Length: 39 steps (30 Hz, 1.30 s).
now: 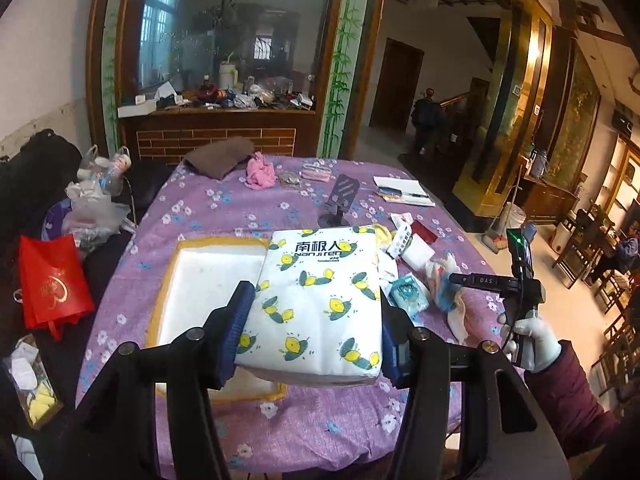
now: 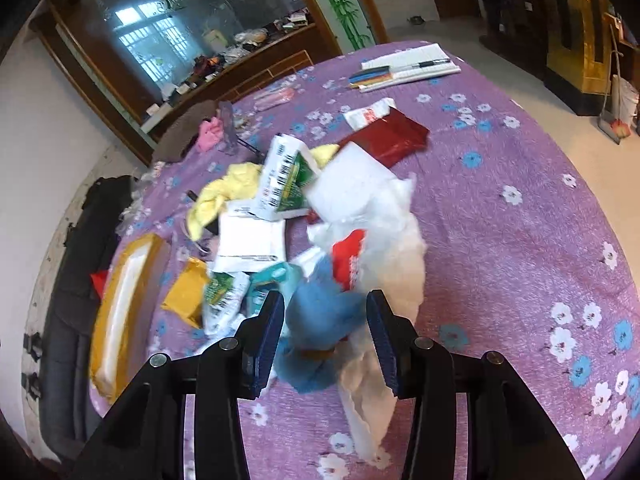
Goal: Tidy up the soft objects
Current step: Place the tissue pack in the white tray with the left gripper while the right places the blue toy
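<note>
Gripping lemon-print tissue pack [image 1: 320,300], left hand-held gripper [image 1: 316,332]

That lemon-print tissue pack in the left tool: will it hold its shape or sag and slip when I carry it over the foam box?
The lemon-print tissue pack likely carries fairly well: it juts out flat from the left tool without drooping. It is probably light for its bulk, being soft paper. Its glossy plastic wrap may be slippery, and the pads grip only the near end, so a quick swing could let it pivot above the foam box.
</note>
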Available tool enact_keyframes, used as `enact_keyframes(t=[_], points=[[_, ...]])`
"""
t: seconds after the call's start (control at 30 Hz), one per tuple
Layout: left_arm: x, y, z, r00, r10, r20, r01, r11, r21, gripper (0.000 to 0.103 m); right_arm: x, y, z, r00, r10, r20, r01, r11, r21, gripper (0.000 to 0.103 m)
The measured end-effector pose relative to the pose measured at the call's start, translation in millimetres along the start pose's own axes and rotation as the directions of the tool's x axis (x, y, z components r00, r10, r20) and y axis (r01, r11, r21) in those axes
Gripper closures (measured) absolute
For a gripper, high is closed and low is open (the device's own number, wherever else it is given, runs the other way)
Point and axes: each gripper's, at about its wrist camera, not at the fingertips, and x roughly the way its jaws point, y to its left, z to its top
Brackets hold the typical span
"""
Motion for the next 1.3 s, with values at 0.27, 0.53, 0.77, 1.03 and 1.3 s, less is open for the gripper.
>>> enact_keyframes(t=[0.27, 0.53, 0.77, 1.03, 1.3], points=[[22, -3, -9, 0.998, -0.045, -0.040, 0.045, 0.999, -0.009, 0.049, -38, -37, -21, 0.993, -0.054, 0.101, 0.043, 0.994, 0.101, 0.046], [39, -13, -16, 0.994, -0.067, -0.085, 0.066, 0.998, -0.014, 0.049, -52, -29, -38, 0.990, 0.089, 0.111, -0.096, 0.994, 0.054, 0.046], [43, -17, -20, 0.992, -0.072, -0.101, 0.071, 0.997, -0.008, 0.049, -11, -20, -33, 0.992, 0.125, -0.018, -0.120, 0.977, 0.176, 0.046], [50, 1, -26, 0.993, -0.055, -0.103, 0.051, 0.998, -0.039, 0.049, 9, -25, -30, 0.993, 0.112, 0.043, -0.118, 0.971, 0.207, 0.088], [70, 54, -15, 0.993, 0.026, -0.119, -0.038, 0.995, -0.095, 0.049, -39, 40, -12, 0.966, 0.222, 0.134, -0.225, 0.974, 0.007, 0.088]])
